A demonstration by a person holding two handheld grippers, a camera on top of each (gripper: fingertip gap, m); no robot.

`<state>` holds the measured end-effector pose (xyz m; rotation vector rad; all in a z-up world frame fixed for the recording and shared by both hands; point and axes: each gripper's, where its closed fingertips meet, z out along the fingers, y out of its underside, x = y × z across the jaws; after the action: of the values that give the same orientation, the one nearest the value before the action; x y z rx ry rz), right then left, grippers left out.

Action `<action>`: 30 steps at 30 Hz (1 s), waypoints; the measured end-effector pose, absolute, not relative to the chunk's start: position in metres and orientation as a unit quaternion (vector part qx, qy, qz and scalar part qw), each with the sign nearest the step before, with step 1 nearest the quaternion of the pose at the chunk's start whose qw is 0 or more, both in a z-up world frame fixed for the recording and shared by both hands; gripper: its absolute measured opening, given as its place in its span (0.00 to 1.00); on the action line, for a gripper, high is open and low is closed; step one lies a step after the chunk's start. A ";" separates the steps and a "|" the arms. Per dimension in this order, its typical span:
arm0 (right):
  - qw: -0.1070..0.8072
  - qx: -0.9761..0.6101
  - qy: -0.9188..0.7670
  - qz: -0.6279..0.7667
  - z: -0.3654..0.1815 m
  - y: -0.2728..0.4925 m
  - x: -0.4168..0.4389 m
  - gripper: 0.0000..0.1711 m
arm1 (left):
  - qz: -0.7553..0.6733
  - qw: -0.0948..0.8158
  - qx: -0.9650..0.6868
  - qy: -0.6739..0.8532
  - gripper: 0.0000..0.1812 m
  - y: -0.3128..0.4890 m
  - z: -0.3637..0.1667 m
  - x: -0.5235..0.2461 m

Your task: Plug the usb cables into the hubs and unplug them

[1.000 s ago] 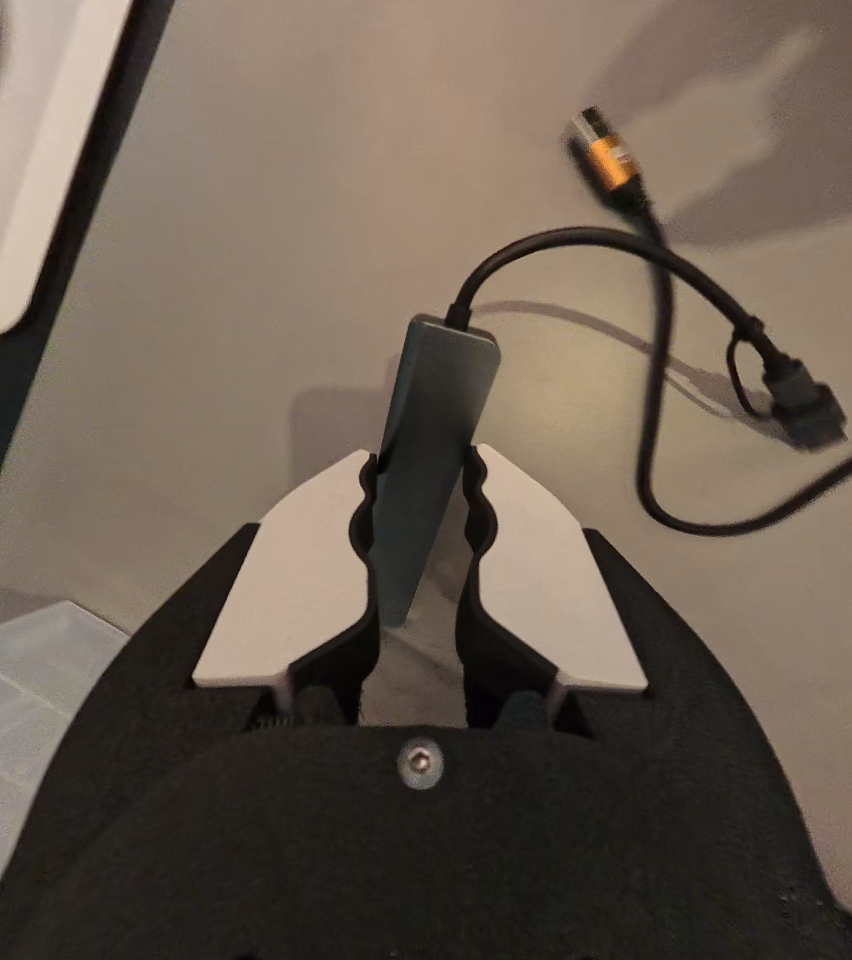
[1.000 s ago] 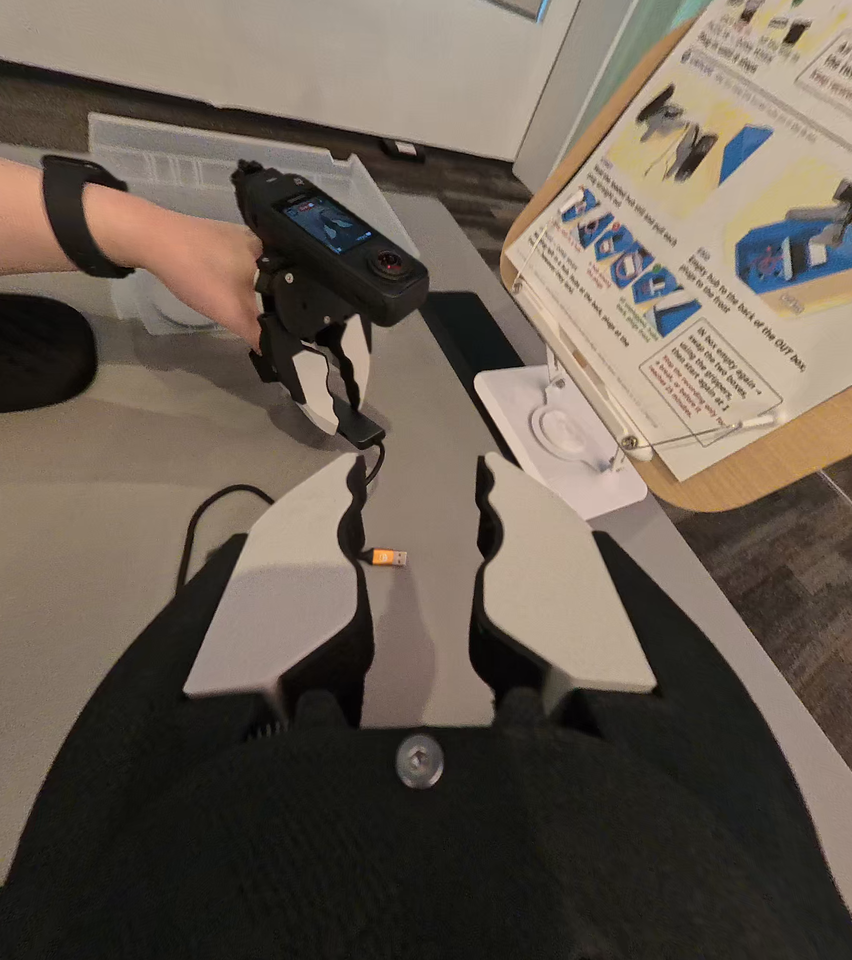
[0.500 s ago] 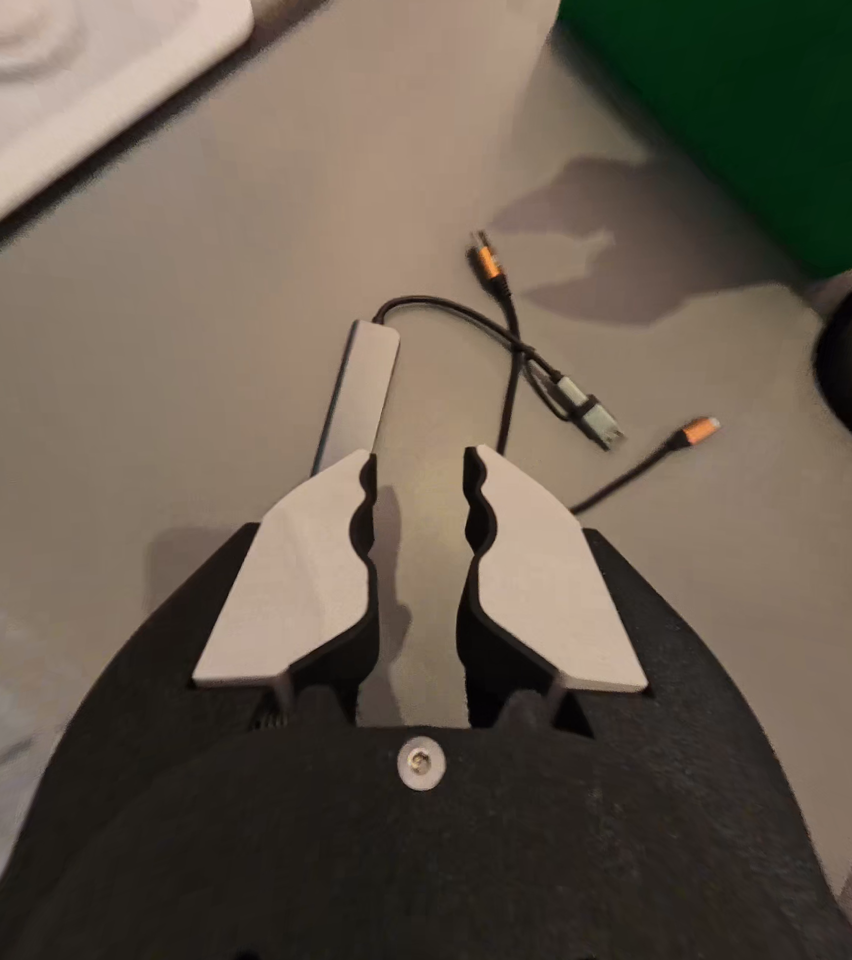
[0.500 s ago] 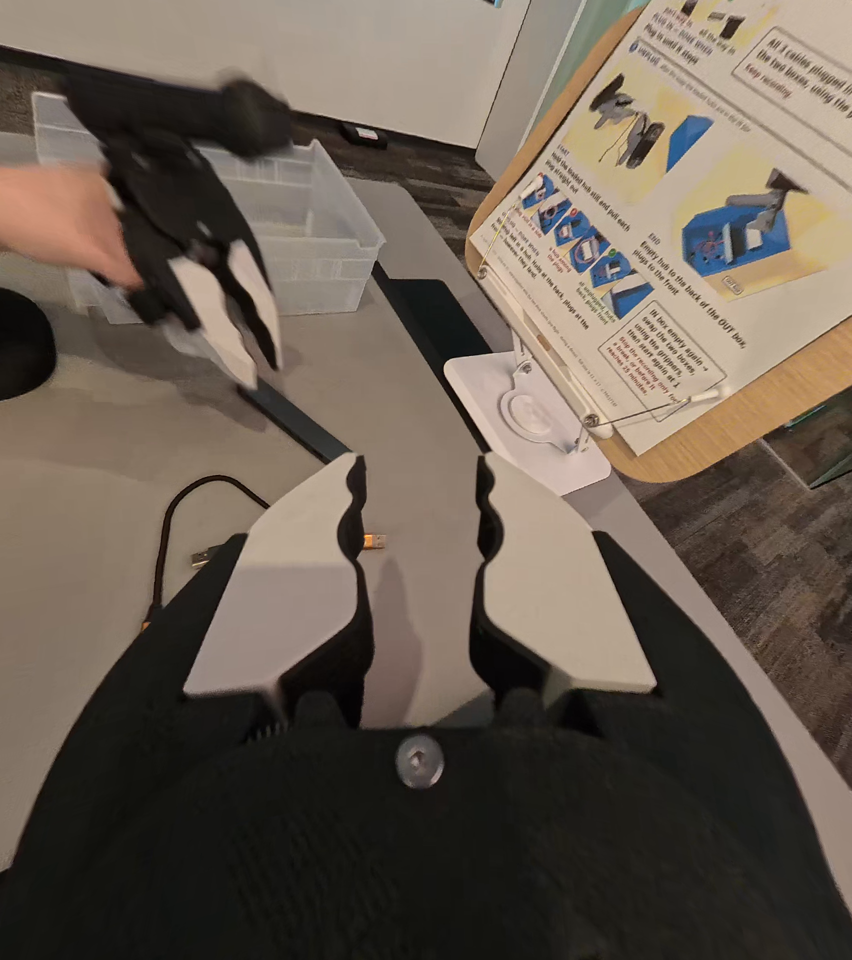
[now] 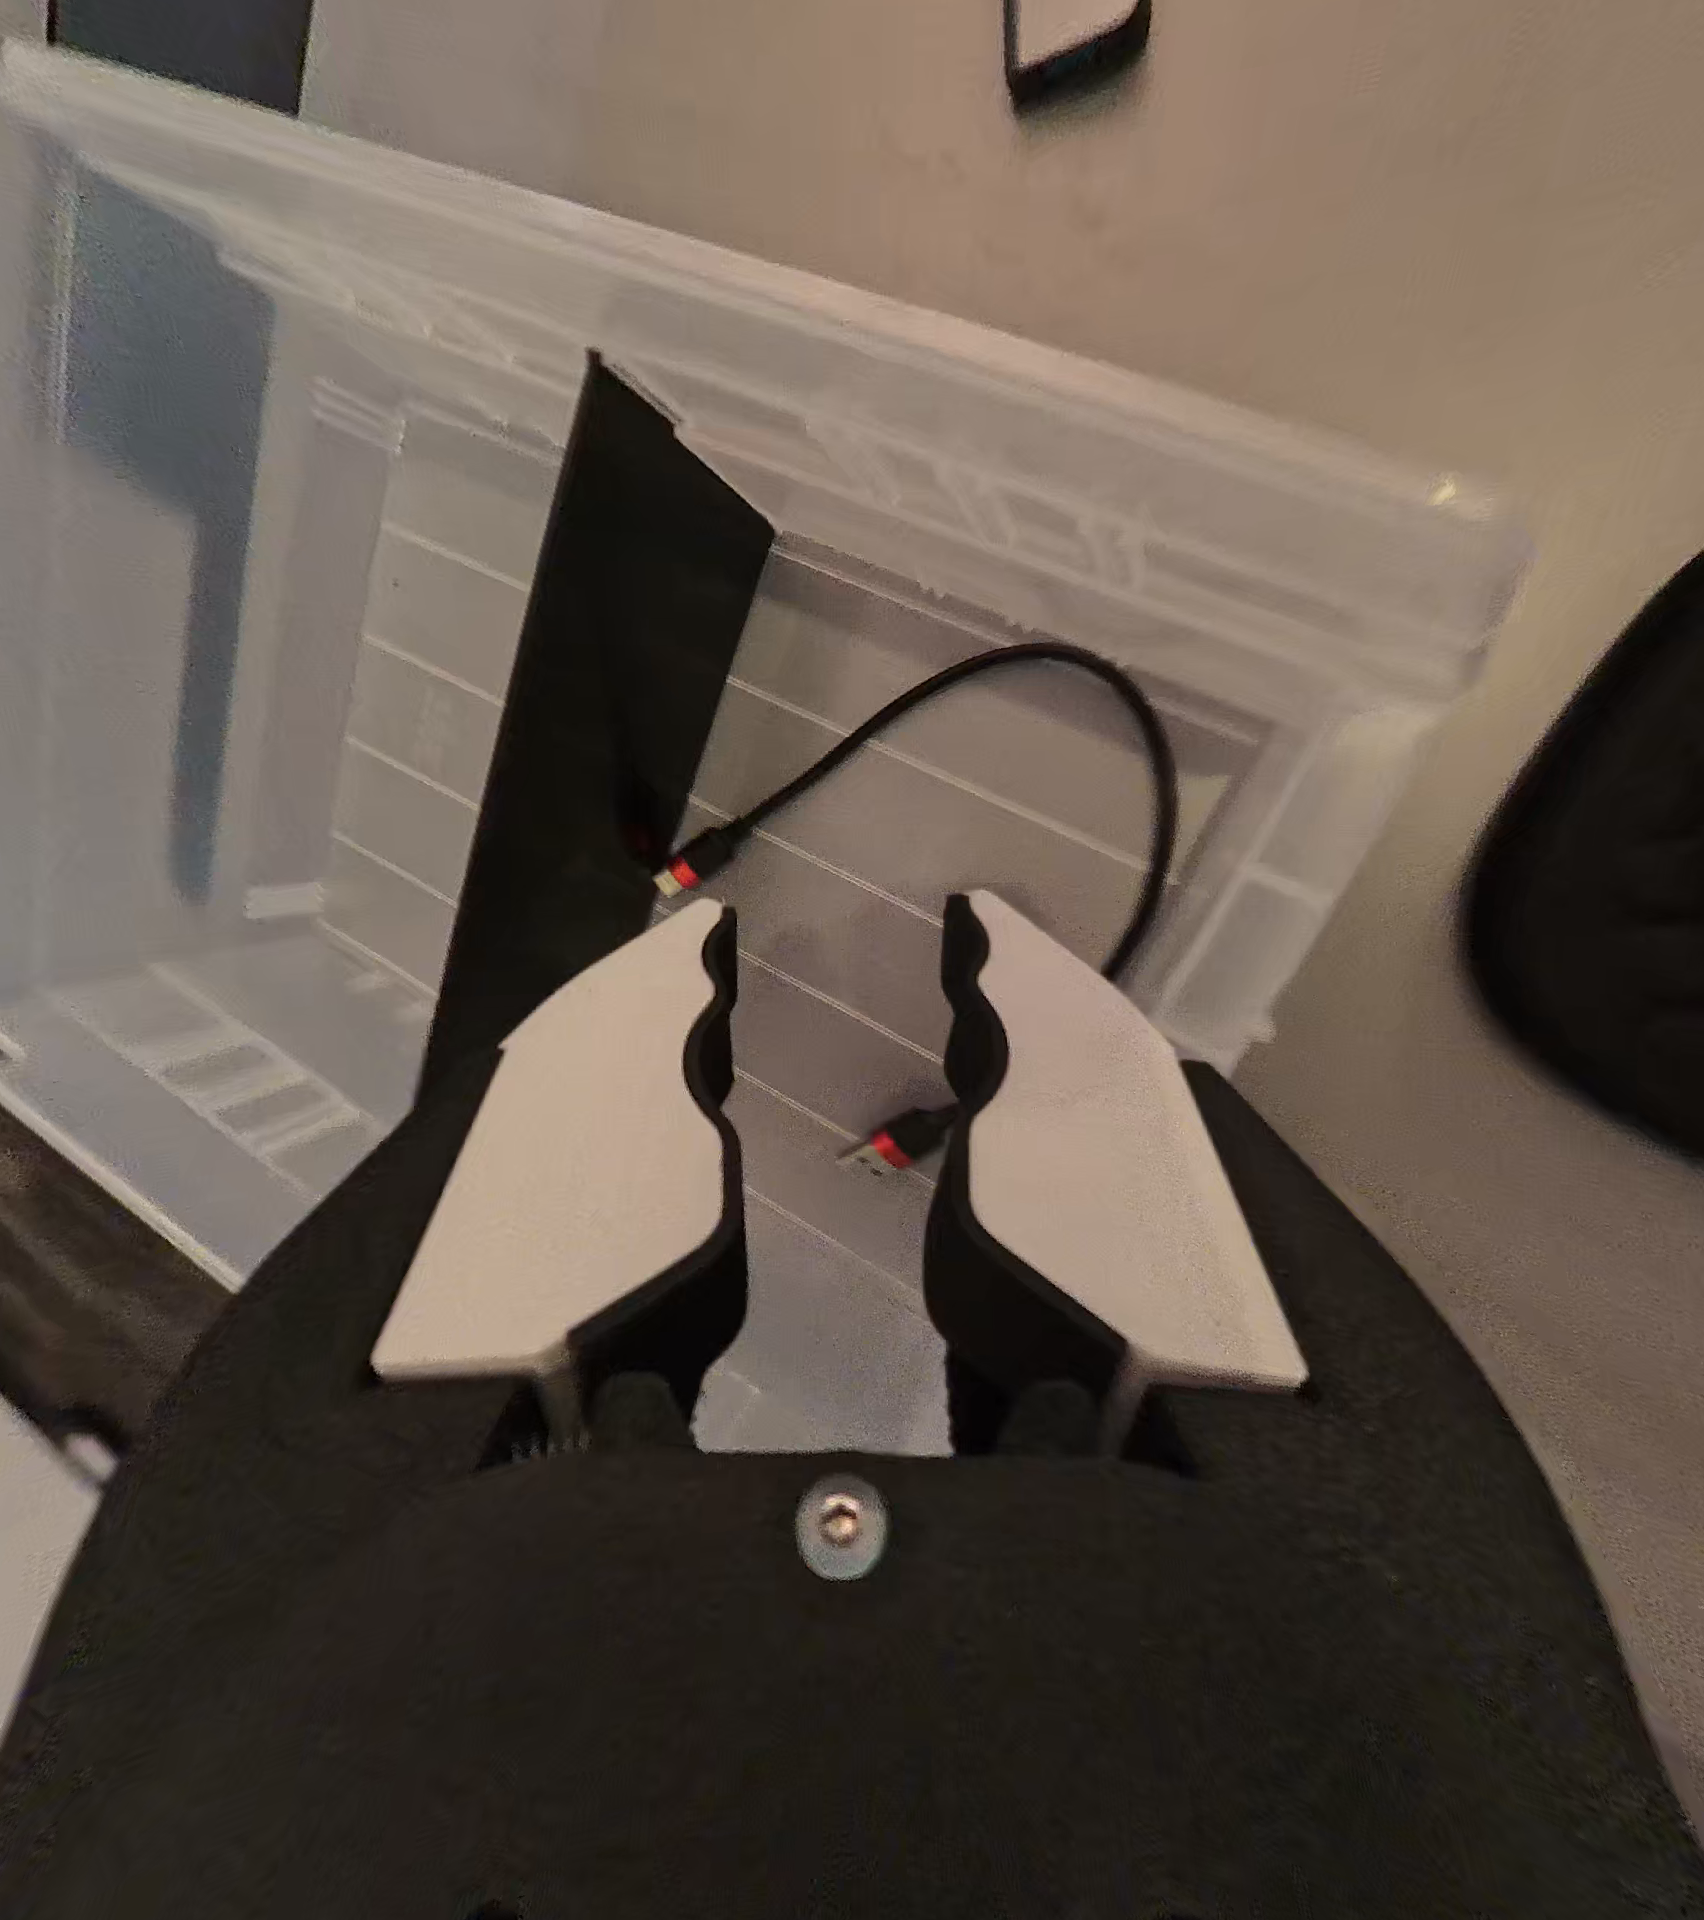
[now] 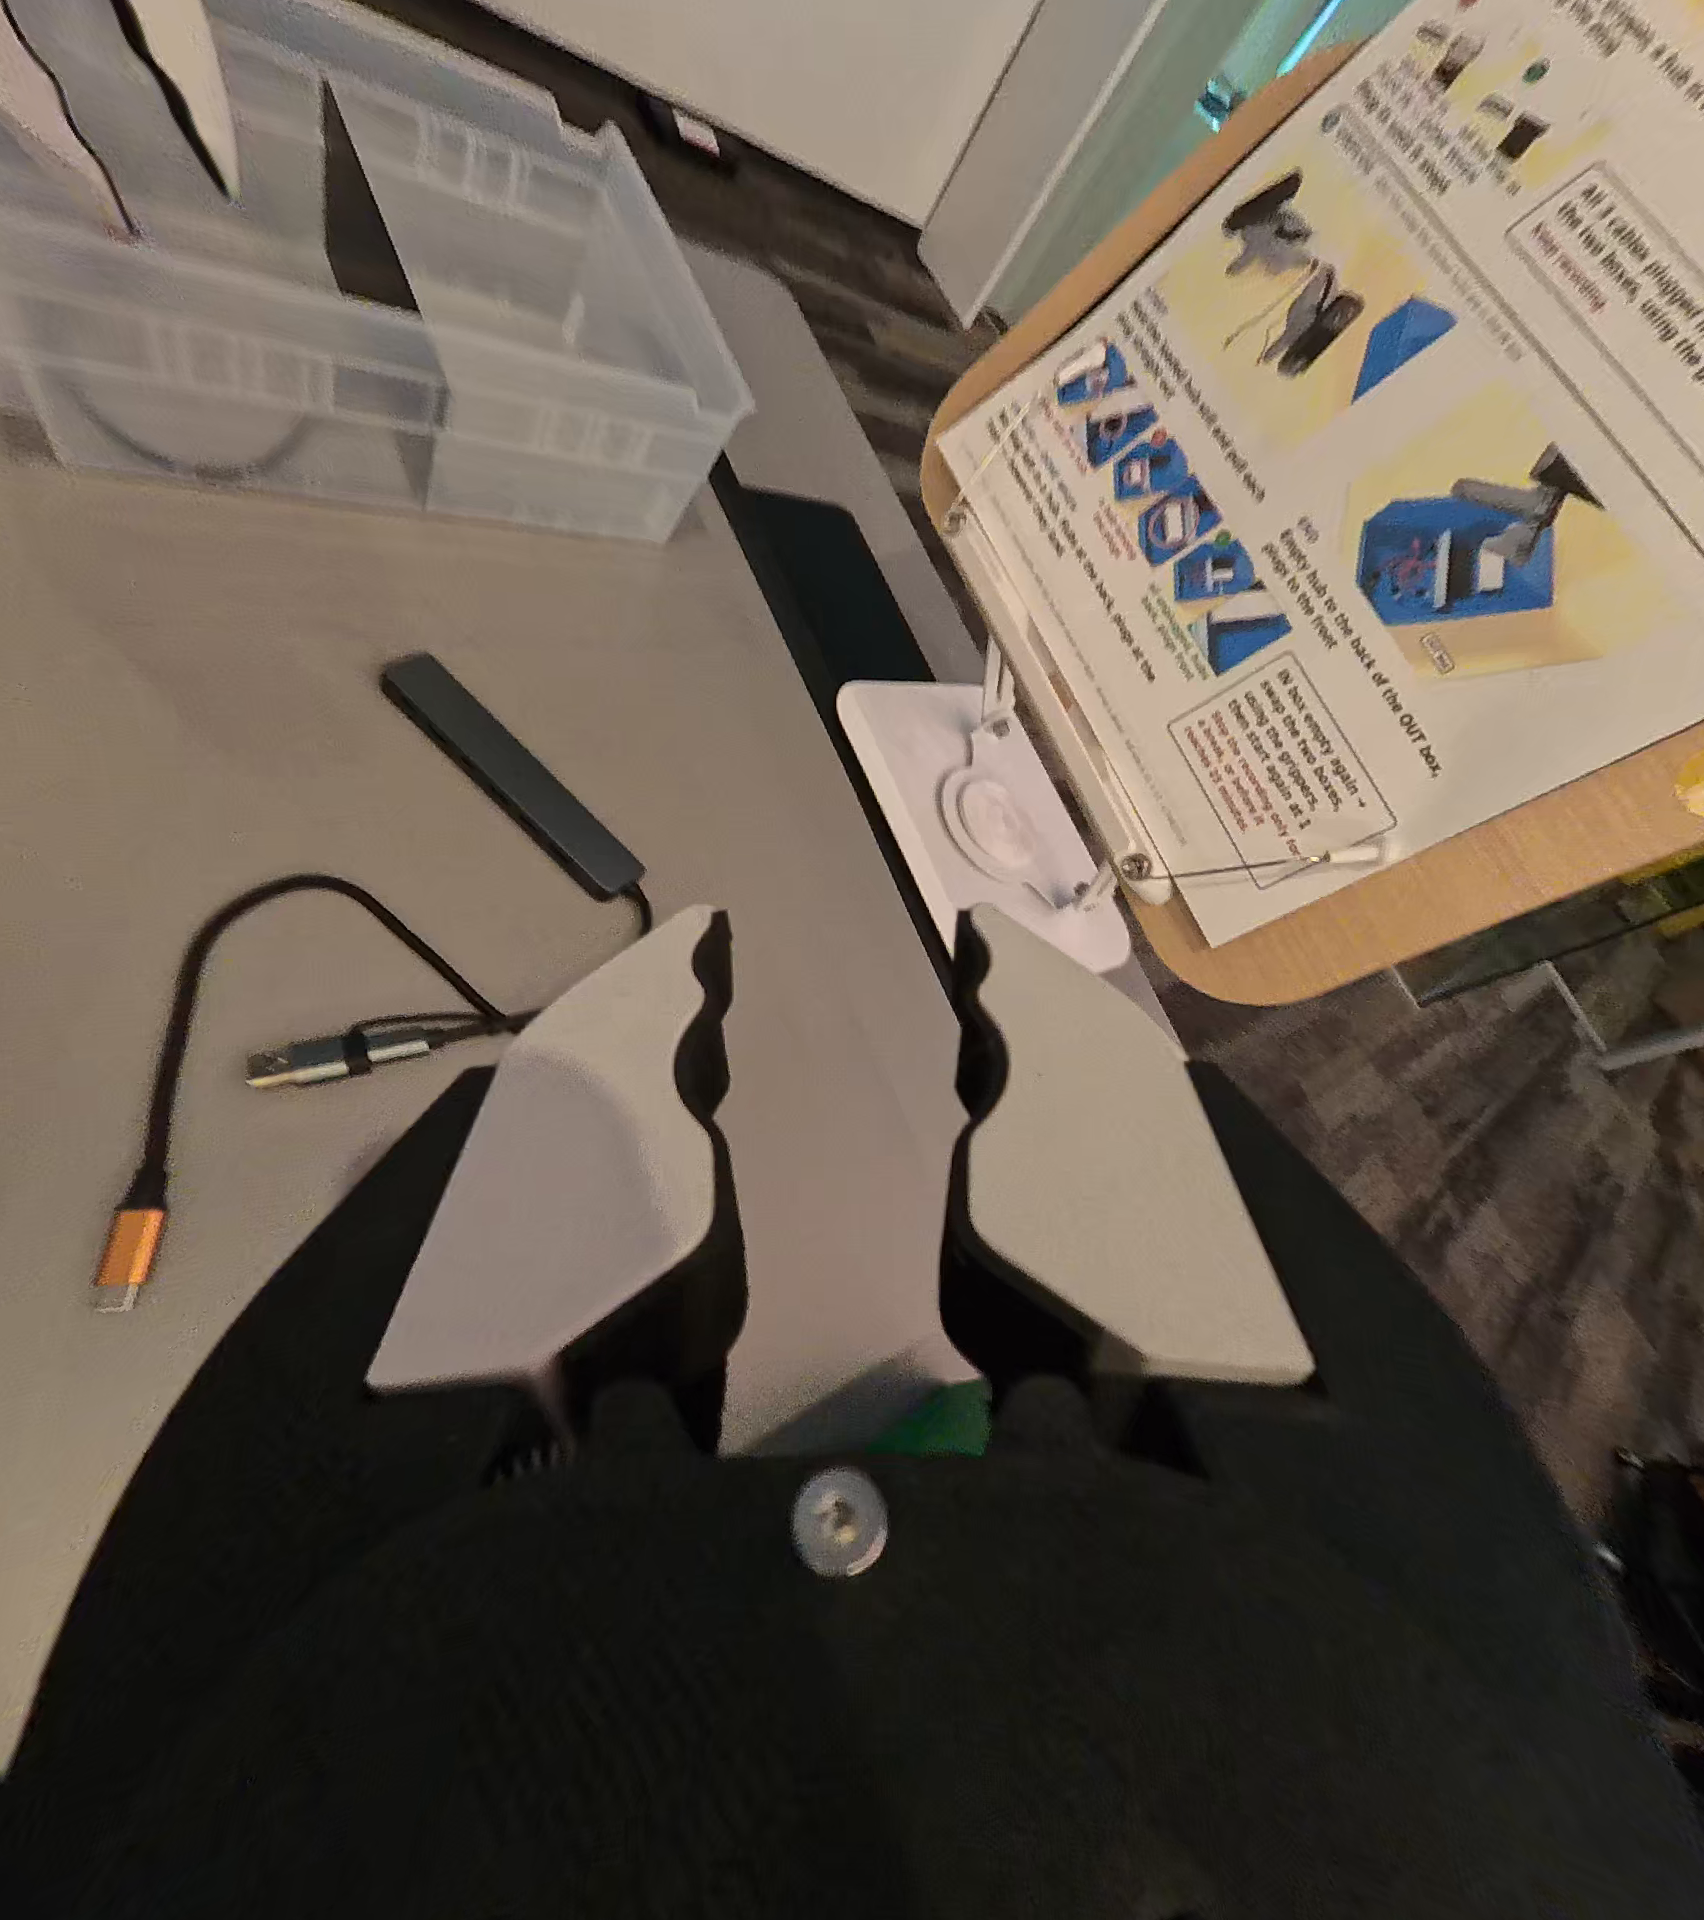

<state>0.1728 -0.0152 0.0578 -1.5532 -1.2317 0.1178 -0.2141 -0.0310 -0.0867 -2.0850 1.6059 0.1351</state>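
My left gripper point(image 5: 832, 909) is open and empty over a clear plastic bin point(image 5: 1035, 488). In the bin lies a black cable point(image 5: 1139, 758) with red-banded plugs, one plug point(image 5: 884, 1151) between my jaws' line of sight and one point(image 5: 687, 871) beside a black divider point(image 5: 609, 707). My right gripper point(image 6: 840, 925) is open and empty above the table. A dark slim hub point(image 6: 510, 774) lies flat on the table ahead and left of it. The hub's lead ends in a grey plug point(image 6: 308, 1062). A black cable with an orange plug point(image 6: 129, 1247) lies left.
The clear bin point(image 6: 557, 436) stands at the table's far end, with the left gripper's fingers point(image 6: 193, 104) above it. A white stand base point(image 6: 941, 748) and a wooden board with an instruction sheet point(image 6: 1399, 499) are on the right. A black padded object point(image 5: 1658, 935) sits right of the bin. One gripper's finger ends stand about 40 cm off the other's. The dark slim hub point(image 6: 510, 774) is about 25 cm from both grippers' fingertips.
My left gripper let go of the hub, which now lies flat on the table, and swung over to the clear bin. My right gripper drew back and tilted; it stays open.
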 end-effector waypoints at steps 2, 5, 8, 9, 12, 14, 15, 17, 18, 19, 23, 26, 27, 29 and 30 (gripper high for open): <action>0.536 -0.661 -0.525 0.025 0.050 -0.010 0.175 0.24 | 0.082 0.233 -0.735 0.631 0.22 -0.021 -0.101 -0.214; 0.526 -0.666 -0.529 0.015 0.042 -0.007 0.177 0.24 | 0.095 0.194 -0.729 0.650 0.21 -0.003 -0.124 -0.215; 0.513 -0.672 -0.533 0.015 0.033 -0.004 0.181 0.24 | 0.039 0.158 -0.732 0.662 0.21 0.002 -0.141 -0.209; 0.507 -0.673 -0.538 0.014 0.029 -0.004 0.182 0.24 | 0.031 0.149 -0.730 0.667 0.20 0.005 -0.146 -0.209; 0.491 -0.680 -0.544 0.005 0.021 -0.001 0.188 0.24 | 0.019 0.146 -0.717 0.682 0.19 0.015 -0.151 -0.207; 0.485 -0.684 -0.545 0.004 0.017 0.000 0.190 0.24 | 0.011 0.126 -0.712 0.691 0.15 0.013 -0.152 -0.209; 0.483 -0.685 -0.545 0.006 0.016 0.001 0.190 0.24 | 0.018 0.114 -0.709 0.696 0.14 0.013 -0.152 -0.212; 0.479 -0.688 -0.546 0.007 0.014 0.002 0.191 0.24 | 0.035 0.097 -0.704 0.702 0.11 0.013 -0.153 -0.218; 0.477 -0.688 -0.547 0.006 0.013 0.002 0.191 0.24 | 0.042 0.094 -0.701 0.706 0.09 0.013 -0.153 -0.220; 0.475 -0.688 -0.549 0.004 0.012 0.002 0.191 0.24 | 0.044 0.096 -0.699 0.707 0.07 0.013 -0.154 -0.220; 0.471 -0.686 -0.554 0.007 0.010 0.001 0.189 0.24 | 0.033 0.078 -0.714 0.695 0.03 0.006 -0.155 -0.225; 0.471 -0.684 -0.557 0.009 0.010 0.000 0.189 0.24 | 0.039 0.047 -0.748 0.661 0.02 0.003 -0.155 -0.234; 0.472 -0.683 -0.557 0.010 0.011 -0.001 0.189 0.24 | 0.047 0.049 -0.753 0.655 0.01 0.004 -0.154 -0.237; 0.474 -0.682 -0.558 0.012 0.012 -0.002 0.188 0.24 | 0.058 0.061 -0.757 0.648 0.01 0.004 -0.148 -0.241; 0.475 -0.680 -0.558 0.012 0.013 -0.002 0.187 0.24 | 0.068 0.064 -0.760 0.644 0.01 0.004 -0.143 -0.243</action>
<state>0.1874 -0.0019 0.0130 -1.6626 -1.3644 0.0288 -0.2435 0.0036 -0.1434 -2.2942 1.9441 0.2046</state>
